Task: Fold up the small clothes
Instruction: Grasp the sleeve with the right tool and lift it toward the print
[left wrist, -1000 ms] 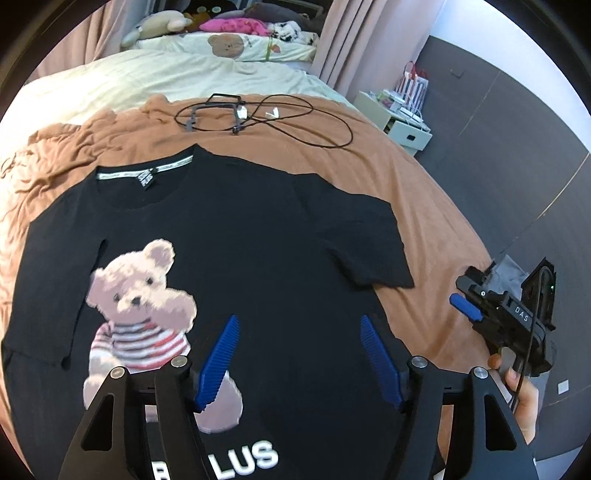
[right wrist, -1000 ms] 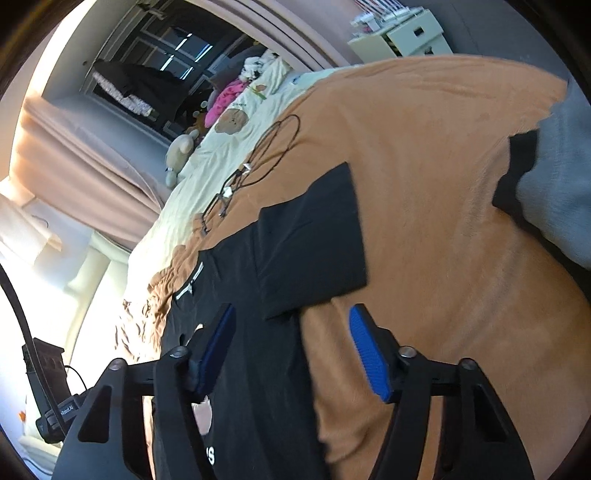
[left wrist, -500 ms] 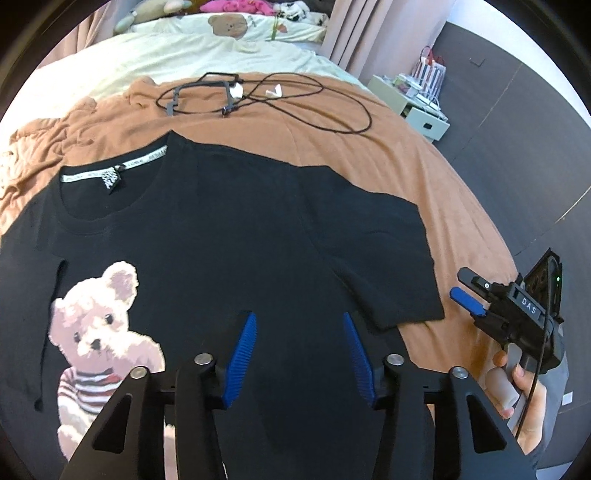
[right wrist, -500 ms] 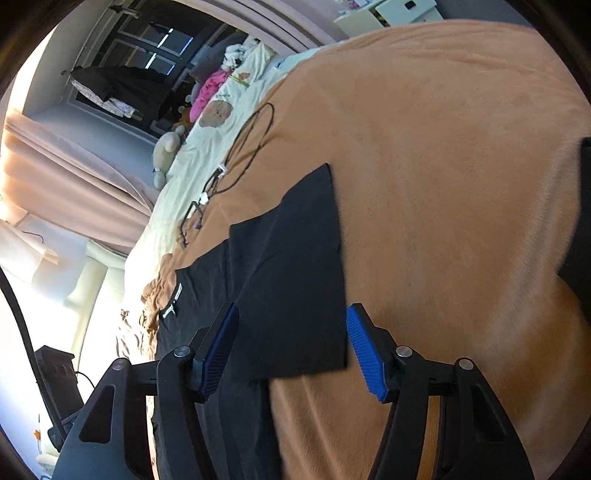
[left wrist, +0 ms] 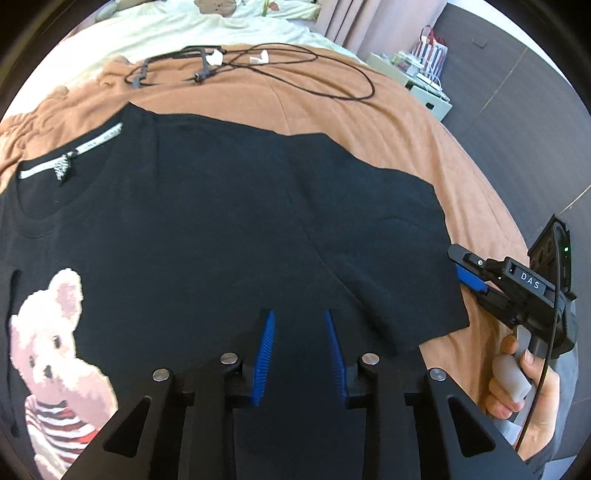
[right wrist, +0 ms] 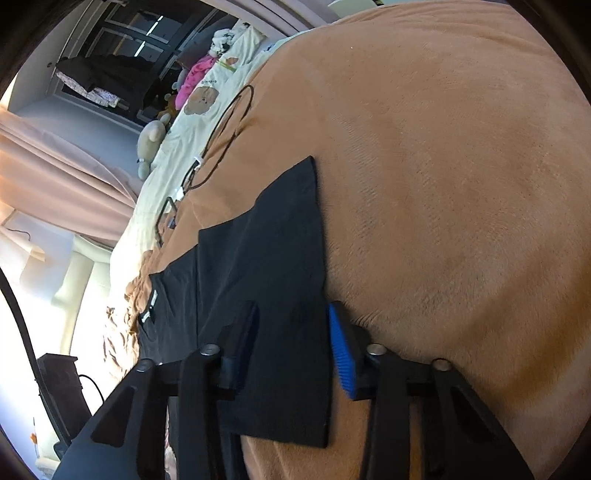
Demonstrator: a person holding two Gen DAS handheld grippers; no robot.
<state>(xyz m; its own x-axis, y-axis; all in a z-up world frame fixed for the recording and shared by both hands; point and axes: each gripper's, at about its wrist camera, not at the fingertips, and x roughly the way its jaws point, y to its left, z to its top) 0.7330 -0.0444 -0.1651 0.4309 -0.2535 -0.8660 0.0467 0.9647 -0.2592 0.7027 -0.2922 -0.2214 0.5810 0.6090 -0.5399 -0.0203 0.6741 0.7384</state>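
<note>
Left wrist view: a black cotton T-shirt with a pale teddy-bear print (left wrist: 221, 229) lies spread flat, front up, on a tan fleece blanket (left wrist: 369, 122) that covers a bed, its white-taped neckline (left wrist: 70, 151) toward the far left and one short sleeve (left wrist: 388, 258) reaching out to the right. The left tool (left wrist: 298, 354) hangs over the shirt's body near the underarm of that sleeve, its blue ribbed fingers (left wrist: 264, 354) apart by a narrow gap with only flat cloth showing between them, nothing gripped. Just off the sleeve's hem, over bare blanket, the right tool (left wrist: 471, 278) points in toward the shirt, held by a hand (left wrist: 517, 376) around its pale grip. In the right wrist view the right tool (right wrist: 291, 350) has its fingers set partly open astride the sleeve (right wrist: 280, 258), the blue-padded one (right wrist: 341, 354) along the hem edge and the other over the black cloth; whether they touch the fabric I cannot tell. Beyond the shirt a black looped cable (left wrist: 280, 70) lies on the blanket, with cream bedding (left wrist: 177, 33) and soft toys (right wrist: 151, 144) behind, and a white bedside cabinet (left wrist: 424, 88) stands at the far right
</note>
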